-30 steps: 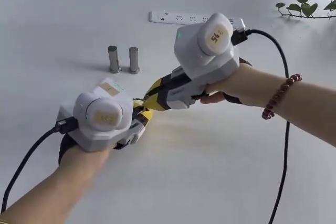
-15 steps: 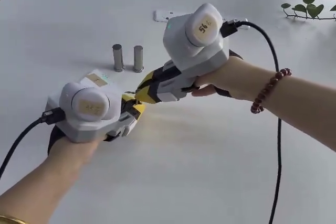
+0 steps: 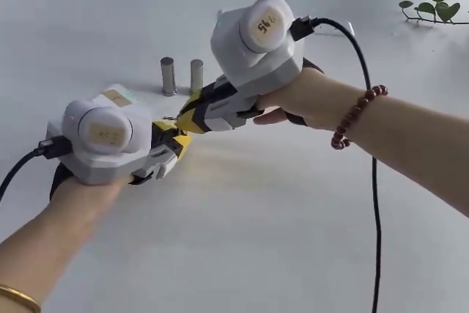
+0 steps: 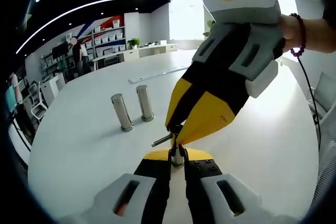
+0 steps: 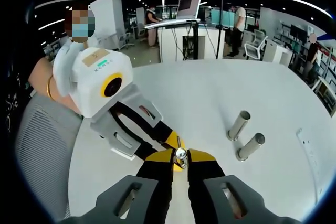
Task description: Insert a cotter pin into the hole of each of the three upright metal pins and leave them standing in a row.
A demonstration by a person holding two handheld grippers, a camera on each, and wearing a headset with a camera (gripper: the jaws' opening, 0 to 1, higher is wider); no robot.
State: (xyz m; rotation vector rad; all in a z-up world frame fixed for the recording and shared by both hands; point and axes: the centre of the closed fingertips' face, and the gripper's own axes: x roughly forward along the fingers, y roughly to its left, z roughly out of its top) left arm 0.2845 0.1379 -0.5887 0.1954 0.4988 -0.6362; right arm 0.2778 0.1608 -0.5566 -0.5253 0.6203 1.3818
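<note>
At the tip of my left gripper (image 4: 178, 162) the fingers are pinched on a short silver metal pin (image 4: 178, 155), held end-up so its cross hole is reachable from the side. The right gripper (image 4: 176, 131) meets it from above, yellow fingers pressed together on a thin wire cotter pin (image 4: 161, 140) whose free end pokes out beside the pin's head. Both seem raised off the white worktop (image 3: 256, 218) for aiming, while the nearer upright metal pin (image 4: 122, 112) and the farther upright metal pin (image 4: 144, 103) stand side by side, well apart, likely parked to form the row.
</note>
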